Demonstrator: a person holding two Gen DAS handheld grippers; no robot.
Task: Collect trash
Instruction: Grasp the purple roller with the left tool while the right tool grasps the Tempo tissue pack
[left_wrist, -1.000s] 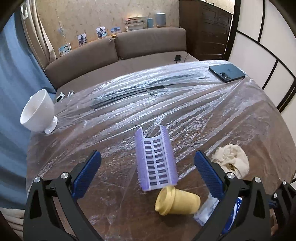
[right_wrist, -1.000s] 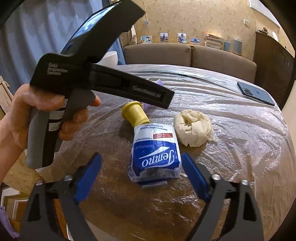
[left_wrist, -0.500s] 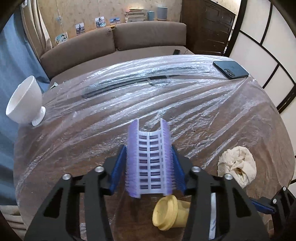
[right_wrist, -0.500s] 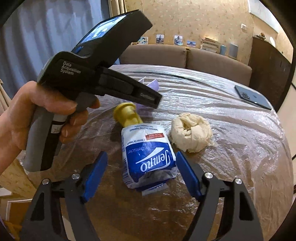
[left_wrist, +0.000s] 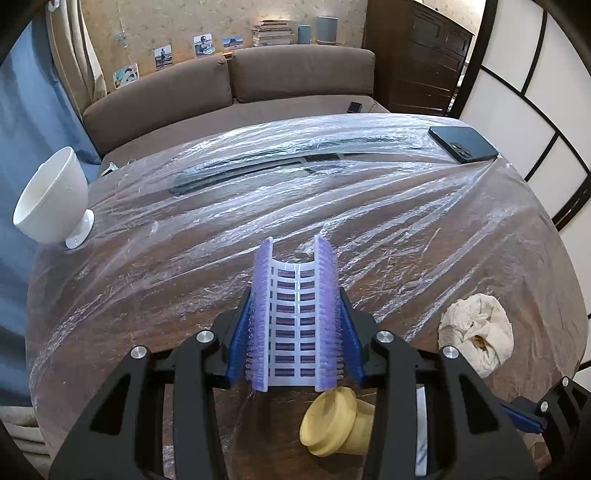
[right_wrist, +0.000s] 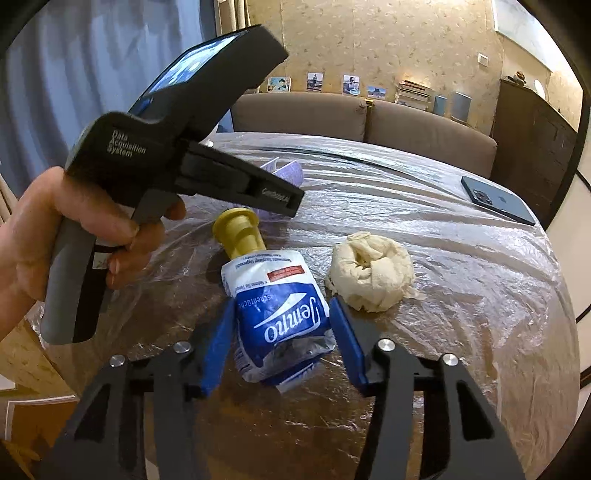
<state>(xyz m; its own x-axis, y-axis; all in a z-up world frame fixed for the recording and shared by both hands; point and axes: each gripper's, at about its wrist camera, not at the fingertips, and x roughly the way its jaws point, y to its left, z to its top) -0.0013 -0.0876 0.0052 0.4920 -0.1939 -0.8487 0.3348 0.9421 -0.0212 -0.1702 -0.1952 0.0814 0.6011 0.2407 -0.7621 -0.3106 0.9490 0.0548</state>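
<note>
My left gripper (left_wrist: 295, 314) is shut on a purple bristled hair-roller piece (left_wrist: 295, 317) and holds it over the plastic-covered table (left_wrist: 332, 206). A yellow cap (left_wrist: 332, 428) lies just below it; it also shows in the right wrist view (right_wrist: 240, 232). My right gripper (right_wrist: 282, 325) has its blue pads on either side of a blue-and-white tissue packet (right_wrist: 280, 317) lying on the table, nearly touching it. A crumpled beige tissue (right_wrist: 371, 271) lies right of the packet, also seen in the left wrist view (left_wrist: 476, 336).
A white footed bowl (left_wrist: 51, 195) stands at the table's left edge. A dark phone (left_wrist: 461, 144) lies at the far right corner, also in the right wrist view (right_wrist: 496, 199). A long dark strip (left_wrist: 258, 170) lies under the plastic. A brown sofa (left_wrist: 258, 85) stands behind.
My left gripper closed on the purple roller piece and lifted it slightly. My right gripper moved forward around the tissue packet and narrowed its jaws toward it.
</note>
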